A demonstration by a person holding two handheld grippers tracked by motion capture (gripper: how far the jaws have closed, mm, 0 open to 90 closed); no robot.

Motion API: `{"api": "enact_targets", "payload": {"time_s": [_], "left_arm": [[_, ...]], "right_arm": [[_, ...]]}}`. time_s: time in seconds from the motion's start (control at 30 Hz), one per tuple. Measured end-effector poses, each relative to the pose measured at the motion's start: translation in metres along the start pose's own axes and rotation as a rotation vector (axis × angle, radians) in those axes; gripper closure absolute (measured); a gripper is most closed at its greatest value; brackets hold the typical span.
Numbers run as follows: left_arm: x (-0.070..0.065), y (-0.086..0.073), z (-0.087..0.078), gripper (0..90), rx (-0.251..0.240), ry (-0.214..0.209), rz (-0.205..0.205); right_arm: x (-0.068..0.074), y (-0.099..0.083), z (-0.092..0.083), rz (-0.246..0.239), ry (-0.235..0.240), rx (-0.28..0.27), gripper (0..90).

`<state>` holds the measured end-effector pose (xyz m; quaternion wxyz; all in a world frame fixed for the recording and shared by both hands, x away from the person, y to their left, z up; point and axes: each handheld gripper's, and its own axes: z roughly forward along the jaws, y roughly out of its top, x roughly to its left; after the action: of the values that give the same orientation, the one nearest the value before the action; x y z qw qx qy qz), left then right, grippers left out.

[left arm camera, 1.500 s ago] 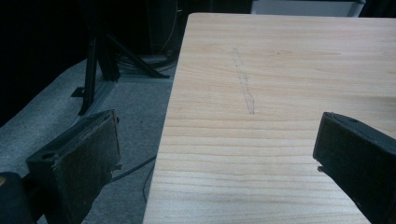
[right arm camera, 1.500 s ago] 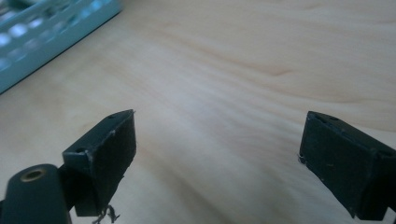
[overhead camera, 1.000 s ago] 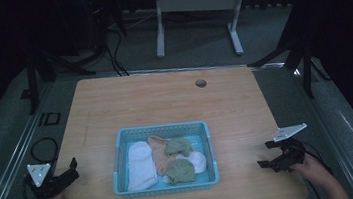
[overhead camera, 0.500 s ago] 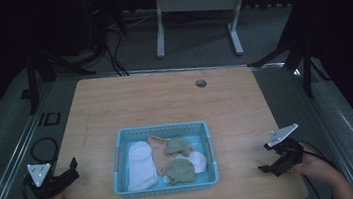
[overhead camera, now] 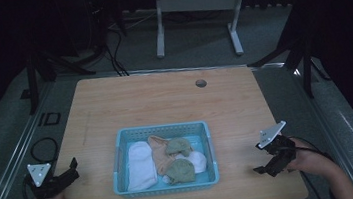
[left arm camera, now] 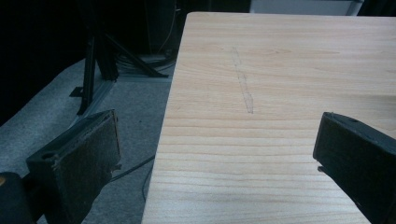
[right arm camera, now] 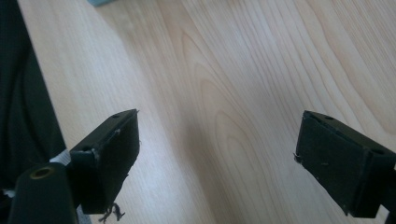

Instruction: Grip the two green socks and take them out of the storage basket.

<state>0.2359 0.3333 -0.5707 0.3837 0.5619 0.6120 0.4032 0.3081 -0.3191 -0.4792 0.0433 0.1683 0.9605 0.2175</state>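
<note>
Take the table (overhead camera: pixel 130 105) as your frame, then the basket (overhead camera: pixel 162 131) sitting toward its near edge, in the middle. That blue basket is your landmark, and the work looks to be lifting the cloth pieces out of it, so bring one gripper in at a time and come down from above the rim rather than across it, so you don't shove the basket.

Inside the basket, the white cloth (overhead camera: pixel 140 165) lies along the left wall; it is the largest piece and the easiest first pick. The tan cloth (overhead camera: pixel 159 152) runs down the middle just beside it. Two green cloths (overhead camera: pixel 180 169) lie to the right of that, one toward the far wall and one toward the near wall, overlapping another white piece. Pinch a raised fold, not a flat spread.

Your left gripper (overhead camera: pixel 67 175) rests at the table's near left corner, well apart from the basket's left wall, jaws spread wide with nothing between them. Your right gripper (overhead camera: pixel 272 161) sits to the right of the basket, also well apart, jaws wide and empty over bare wood.
</note>
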Motion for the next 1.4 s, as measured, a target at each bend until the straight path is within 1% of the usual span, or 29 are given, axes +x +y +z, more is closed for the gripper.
{"api": "enact_targets", "payload": {"time_s": [0.17,0.3,0.37,0.57,0.7,0.77,0.83,1.17,1.27,1.4], "left_arm": [[0.000,0.000,0.000,0.4,-0.001,0.000,0.001],[0.000,0.000,0.000,0.4,0.000,-0.001,0.000],[0.000,0.000,0.000,0.4,0.000,-0.001,0.000],[0.000,0.000,0.000,0.4,0.000,-0.002,0.000],[0.000,0.000,0.000,0.4,0.000,-0.003,0.000],[0.000,0.000,0.000,0.4,0.000,-0.002,0.000],[0.000,0.000,0.000,0.4,0.000,-0.002,0.000],[0.000,0.000,0.000,0.4,0.000,-0.005,0.000],[0.000,0.000,0.000,0.4,-0.001,-0.005,-0.001],[0.000,0.000,0.000,0.3,0.000,-0.006,-0.001]], "right_arm": [[0.003,0.013,-0.001,-0.024,0.010,-0.005,13.2],[0.006,0.024,0.000,-0.045,0.026,0.010,13.1],[0.007,0.029,0.000,-0.058,0.026,0.012,13.1],[0.011,0.041,0.001,-0.086,0.049,0.013,13.1],[0.013,0.050,0.001,-0.103,0.052,0.013,13.1],[0.013,0.052,0.000,-0.106,0.056,0.013,13.2],[0.015,0.059,0.001,-0.121,0.061,0.012,13.2],[0.019,0.085,0.002,-0.150,0.080,0.014,13.2],[0.020,0.093,0.002,-0.155,0.086,0.007,13.2],[0.023,0.106,0.003,-0.178,0.087,0.003,13.2]]}}
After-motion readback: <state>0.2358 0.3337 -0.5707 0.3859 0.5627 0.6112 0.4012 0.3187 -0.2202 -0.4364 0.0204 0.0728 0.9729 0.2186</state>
